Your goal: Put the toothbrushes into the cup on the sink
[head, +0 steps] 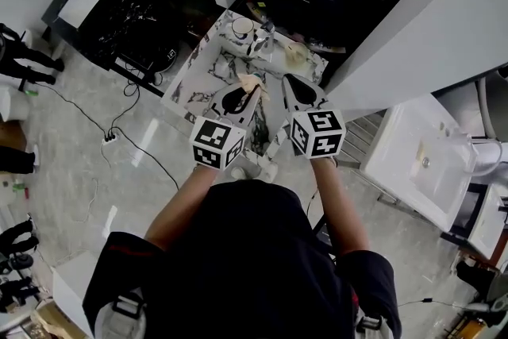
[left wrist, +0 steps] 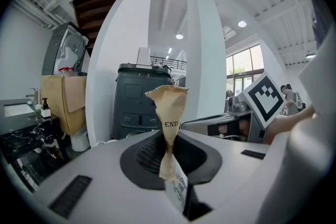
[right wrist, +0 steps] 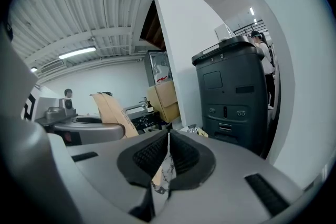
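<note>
Tan paper: one wrapper (left wrist: 169, 107) pinched by left gripper (left wrist: 166, 157), one scrap (right wrist: 164, 173) by right gripper (right wrist: 167, 150); one cup (head: 242, 28) on desk (head: 208, 63).

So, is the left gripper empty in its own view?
No, the left gripper is shut on a crumpled tan paper wrapper printed END, which stands up between its jaws.

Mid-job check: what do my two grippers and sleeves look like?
The left gripper and right gripper each have a light grey shell, black ribbed pads inside the tongs, and a white cube with black square markers. The person wears a dark short-sleeved top.
</note>
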`<state>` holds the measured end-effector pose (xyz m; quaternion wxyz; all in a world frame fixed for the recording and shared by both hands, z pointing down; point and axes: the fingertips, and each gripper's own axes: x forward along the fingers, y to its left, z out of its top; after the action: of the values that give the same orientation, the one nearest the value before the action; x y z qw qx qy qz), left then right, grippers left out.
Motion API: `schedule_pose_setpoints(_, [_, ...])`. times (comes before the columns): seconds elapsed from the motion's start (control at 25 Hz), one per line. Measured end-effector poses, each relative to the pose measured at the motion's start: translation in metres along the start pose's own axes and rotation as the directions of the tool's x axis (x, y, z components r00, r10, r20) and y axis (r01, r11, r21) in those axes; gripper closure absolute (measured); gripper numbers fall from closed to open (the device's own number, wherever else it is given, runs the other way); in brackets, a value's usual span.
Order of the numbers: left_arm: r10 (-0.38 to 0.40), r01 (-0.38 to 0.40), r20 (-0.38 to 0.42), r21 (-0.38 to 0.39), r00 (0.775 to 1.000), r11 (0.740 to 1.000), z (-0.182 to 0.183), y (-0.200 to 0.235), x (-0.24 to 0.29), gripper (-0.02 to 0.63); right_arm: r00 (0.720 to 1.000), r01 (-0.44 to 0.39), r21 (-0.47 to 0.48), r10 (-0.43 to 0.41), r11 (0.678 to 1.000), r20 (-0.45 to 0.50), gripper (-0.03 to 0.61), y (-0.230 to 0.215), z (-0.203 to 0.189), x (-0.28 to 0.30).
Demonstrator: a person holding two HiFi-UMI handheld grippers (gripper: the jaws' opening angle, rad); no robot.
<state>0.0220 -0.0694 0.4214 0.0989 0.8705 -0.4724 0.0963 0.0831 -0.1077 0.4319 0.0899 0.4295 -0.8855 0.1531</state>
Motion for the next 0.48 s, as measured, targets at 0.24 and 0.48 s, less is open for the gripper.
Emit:
schedule_pose_setpoints(0.24, [0.054,-0.053,-0.014,0.030,0.998,0.998,-0.007,0.000,0.000,0.569,1.000,-0.026,0.013,0.026,1.000,-0.016,0.538,-0.012,-0.011,0.003])
schedule_pose_setpoints(0.48, [0.091,-0.091,-0.006,0.067,0.996,0.994,-0.003,0.011,-0.005,0.569,0.999,-0.039,0.010,0.039,0.999,-0.028,0.538,-0.010,-0.015,0.006])
